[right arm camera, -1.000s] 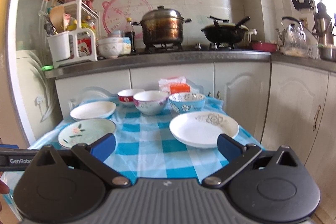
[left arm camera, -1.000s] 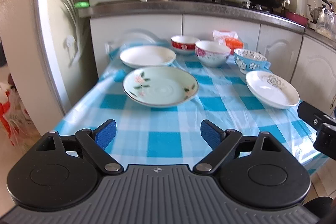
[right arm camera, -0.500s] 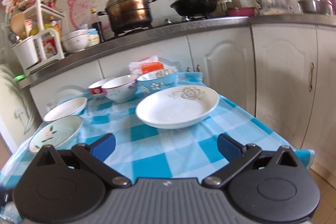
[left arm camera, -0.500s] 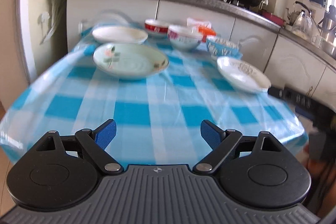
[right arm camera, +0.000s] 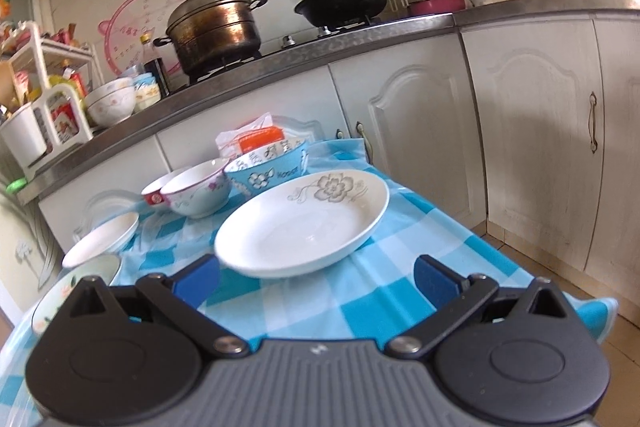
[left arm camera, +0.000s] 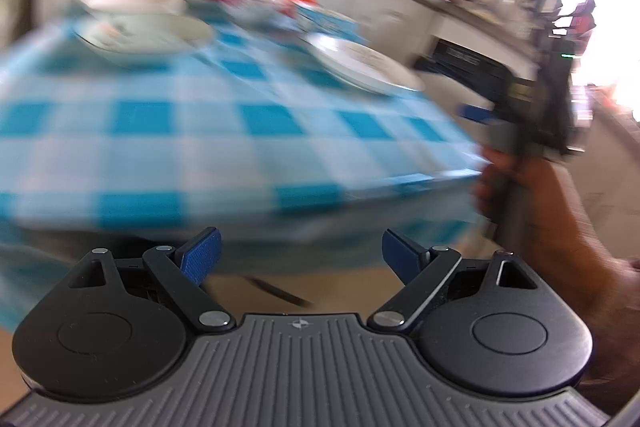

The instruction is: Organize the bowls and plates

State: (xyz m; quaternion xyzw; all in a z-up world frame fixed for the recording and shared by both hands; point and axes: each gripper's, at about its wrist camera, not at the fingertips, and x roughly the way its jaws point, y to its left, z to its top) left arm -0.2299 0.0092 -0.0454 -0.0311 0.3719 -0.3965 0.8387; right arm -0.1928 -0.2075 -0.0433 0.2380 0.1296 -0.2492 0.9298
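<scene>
The white plate with the grey flower (right arm camera: 304, 223) sits on the right side of the checked tablecloth (right arm camera: 360, 303), just beyond the right gripper (right arm camera: 316, 281), whose blue pads are spread wide with nothing between them. The left gripper (left arm camera: 301, 254) hangs off the near edge of the table, likewise spread and empty; its view is badly smeared. The plate looks like glazed ceramic: stiff, slick, fairly heavy and liable to chip, so I would take it by the near rim, one pad above and one below the lip. It is round, so it has no long axis; it lies flat, mouth up, the flower towards the far side. Behind it stand the blue bowl (right arm camera: 266, 167), the pink-flowered bowl (right arm camera: 196, 189) and the red bowl (right arm camera: 156, 193); left lie a plain white plate (right arm camera: 102, 241) and a green plate (right arm camera: 76, 287)
</scene>
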